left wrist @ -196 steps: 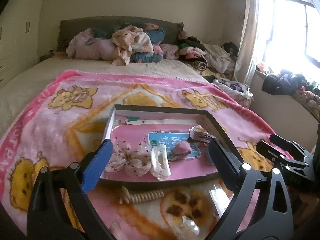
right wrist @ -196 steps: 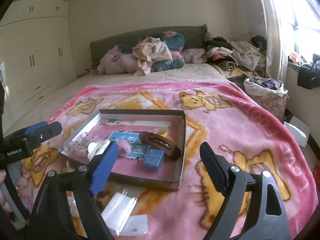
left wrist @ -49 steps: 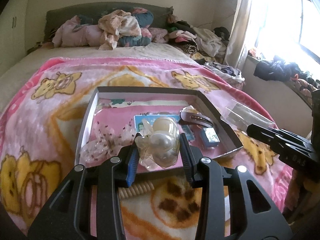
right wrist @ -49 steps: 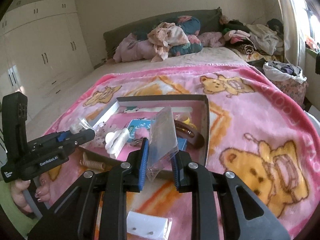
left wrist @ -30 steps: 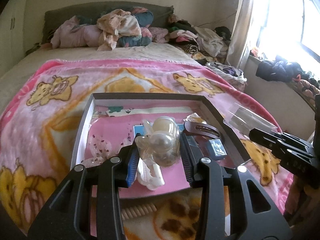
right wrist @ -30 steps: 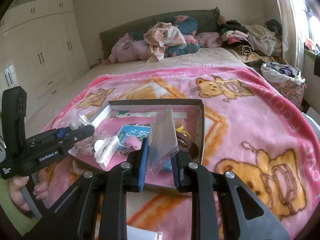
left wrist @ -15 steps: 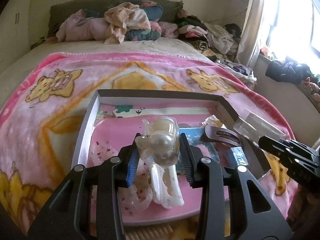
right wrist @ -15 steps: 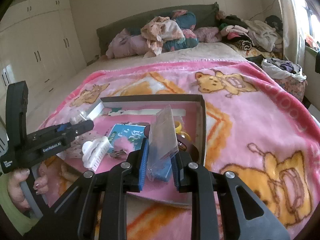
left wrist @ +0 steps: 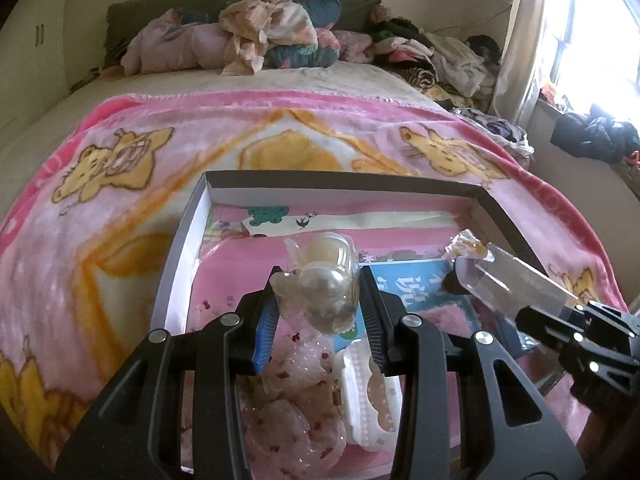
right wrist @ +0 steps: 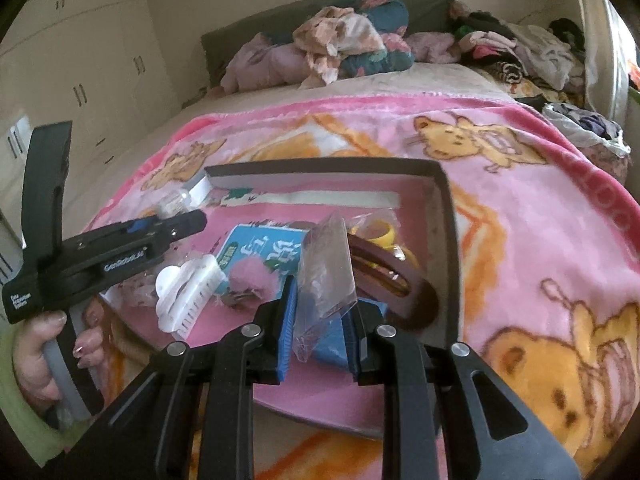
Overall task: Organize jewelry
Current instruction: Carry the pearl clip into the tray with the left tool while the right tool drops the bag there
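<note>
Both hand-held grippers had advanced over the tray. Left hand-held gripper clamped a pearl hair clip; right hand-held gripper clamped a clear packet. Depositing stage judged current; release required next.
</note>
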Available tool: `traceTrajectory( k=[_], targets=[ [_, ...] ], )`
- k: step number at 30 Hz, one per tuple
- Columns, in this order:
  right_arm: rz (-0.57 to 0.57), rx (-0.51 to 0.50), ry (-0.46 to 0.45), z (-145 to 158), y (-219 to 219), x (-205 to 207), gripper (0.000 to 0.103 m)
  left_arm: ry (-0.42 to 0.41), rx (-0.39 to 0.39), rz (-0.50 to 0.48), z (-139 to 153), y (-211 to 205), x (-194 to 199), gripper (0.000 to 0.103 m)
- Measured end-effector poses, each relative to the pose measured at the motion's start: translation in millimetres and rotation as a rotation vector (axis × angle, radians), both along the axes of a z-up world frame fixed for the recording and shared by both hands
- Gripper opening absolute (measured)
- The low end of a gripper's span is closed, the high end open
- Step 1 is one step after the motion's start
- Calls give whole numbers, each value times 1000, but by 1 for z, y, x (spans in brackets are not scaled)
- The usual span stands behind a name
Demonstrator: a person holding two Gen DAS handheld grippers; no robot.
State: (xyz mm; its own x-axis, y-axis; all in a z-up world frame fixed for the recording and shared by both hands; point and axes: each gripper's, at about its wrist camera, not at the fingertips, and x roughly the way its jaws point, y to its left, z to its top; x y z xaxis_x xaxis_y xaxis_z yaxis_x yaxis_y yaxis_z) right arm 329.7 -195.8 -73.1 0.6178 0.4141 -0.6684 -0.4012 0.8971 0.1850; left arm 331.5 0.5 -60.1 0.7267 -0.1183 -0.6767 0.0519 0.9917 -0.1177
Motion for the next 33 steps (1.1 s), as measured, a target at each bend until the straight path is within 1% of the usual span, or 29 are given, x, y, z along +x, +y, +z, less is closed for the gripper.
traceTrajectory(
  k=[7, 15, 17, 21, 23, 25, 27, 29, 33],
  targets=[
    [22, -28, 29, -8, 12, 2, 21, 15, 5, 5, -7, 1, 1, 29],
    [4, -27, 35, -10, 10, -3, 24, 26, 3, 10, -12, 3, 0, 29],
    [-1, -17, 33, -10, 7, -5, 30, 24, 1, 11, -12, 3, 0, 29],
    [-2, -22, 14, -6, 4, -12, 35, 9, 2, 9, -10, 2, -2, 29],
    [-3, -28, -1, -4, 4, -18, 42, 3, 9, 8, -8, 0, -4, 30],
    [-10, -37, -15, -1, 4, -23, 45, -4, 11, 8, -6, 0, -7, 30],
    [-14, -40, -26, 1, 2, -27, 46, -13, 14, 9, -4, 0, -10, 35],
    [-24, -46, -37, 4, 0, -31, 50, -24, 10, 10, -1, 0, -13, 38],
    [-43, -41, -52, 9, -5, -38, 55, -44, 4, 15, 5, 1, -19, 50]
  ],
)
